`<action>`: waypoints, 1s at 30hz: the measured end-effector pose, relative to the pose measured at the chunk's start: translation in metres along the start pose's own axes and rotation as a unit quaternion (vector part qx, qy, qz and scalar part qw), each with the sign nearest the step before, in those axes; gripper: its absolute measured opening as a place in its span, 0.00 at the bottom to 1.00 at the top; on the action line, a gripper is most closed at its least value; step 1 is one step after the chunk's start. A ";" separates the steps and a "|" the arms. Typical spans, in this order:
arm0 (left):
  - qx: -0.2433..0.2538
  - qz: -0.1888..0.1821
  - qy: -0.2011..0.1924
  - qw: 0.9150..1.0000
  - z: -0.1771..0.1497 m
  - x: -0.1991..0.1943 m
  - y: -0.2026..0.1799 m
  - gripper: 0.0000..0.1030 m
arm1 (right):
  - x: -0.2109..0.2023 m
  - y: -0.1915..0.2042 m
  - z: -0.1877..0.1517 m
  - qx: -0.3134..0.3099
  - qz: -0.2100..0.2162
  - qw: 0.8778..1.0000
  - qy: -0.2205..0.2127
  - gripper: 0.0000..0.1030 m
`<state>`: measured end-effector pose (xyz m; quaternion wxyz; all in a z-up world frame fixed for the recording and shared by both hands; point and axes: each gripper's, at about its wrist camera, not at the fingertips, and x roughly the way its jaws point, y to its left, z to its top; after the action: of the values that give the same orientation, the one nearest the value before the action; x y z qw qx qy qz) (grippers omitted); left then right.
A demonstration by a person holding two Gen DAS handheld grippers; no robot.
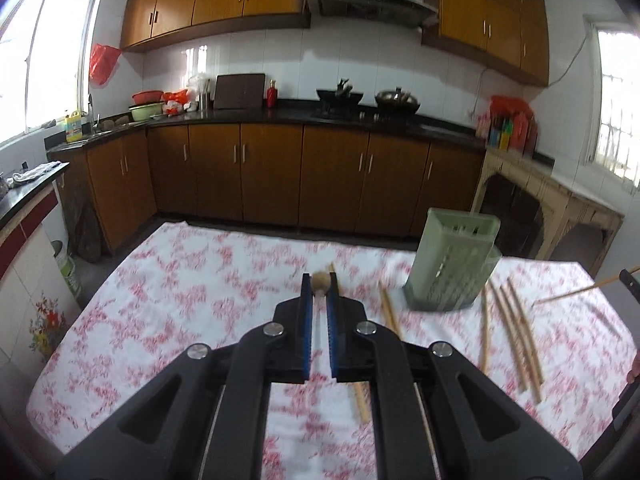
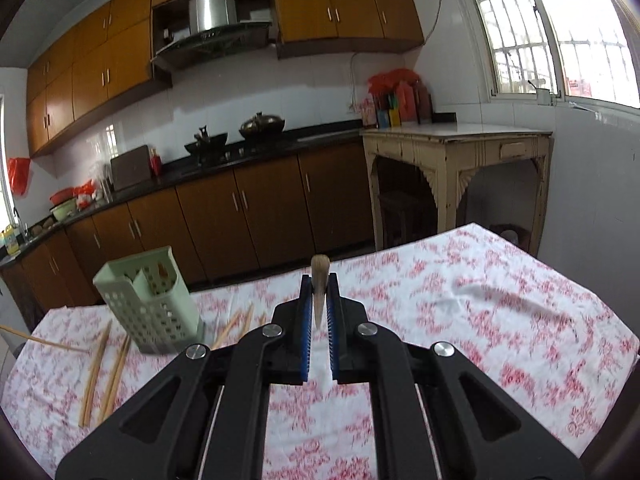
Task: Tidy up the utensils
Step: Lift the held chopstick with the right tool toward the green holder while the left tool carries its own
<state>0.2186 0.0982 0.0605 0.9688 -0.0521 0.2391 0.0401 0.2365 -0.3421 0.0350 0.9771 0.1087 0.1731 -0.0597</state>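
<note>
A pale green perforated utensil holder [image 1: 452, 264] stands on the floral tablecloth [image 1: 180, 308]; it also shows in the right wrist view [image 2: 150, 300]. Several wooden chopsticks [image 1: 516, 332] lie loose around it, also in the right wrist view [image 2: 94, 368]. My left gripper [image 1: 320, 284] is shut on a chopstick [image 1: 321, 280], seen end-on above the cloth, left of the holder. My right gripper [image 2: 320, 284] is shut on a chopstick [image 2: 320, 280], held right of the holder. The right-held chopstick shows at the left wrist view's right edge [image 1: 584, 290].
Brown kitchen cabinets [image 1: 280, 176] with a black counter run behind the table. A worn cream side table [image 2: 460, 160] stands at the right. The cloth to the right of my right gripper [image 2: 500, 312] is bare.
</note>
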 end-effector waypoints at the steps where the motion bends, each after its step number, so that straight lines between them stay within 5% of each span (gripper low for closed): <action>1: -0.001 -0.002 -0.004 1.000 0.002 -0.001 0.001 0.07 | 0.001 0.000 0.004 0.004 0.002 1.000 -0.003 0.07; 19: 0.015 -0.007 -0.043 0.999 0.050 -0.003 -0.004 0.07 | 0.014 0.024 0.049 0.000 0.017 1.000 -0.005 0.07; 30: 0.046 -0.089 -0.107 0.989 0.153 -0.047 -0.051 0.07 | -0.012 0.085 0.136 -0.014 0.133 0.990 -0.052 0.07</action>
<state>0.2526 0.0639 0.2213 0.9899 -0.0235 0.1301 -0.0518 0.2827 -0.2902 0.1797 0.9854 0.1140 0.1072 0.0676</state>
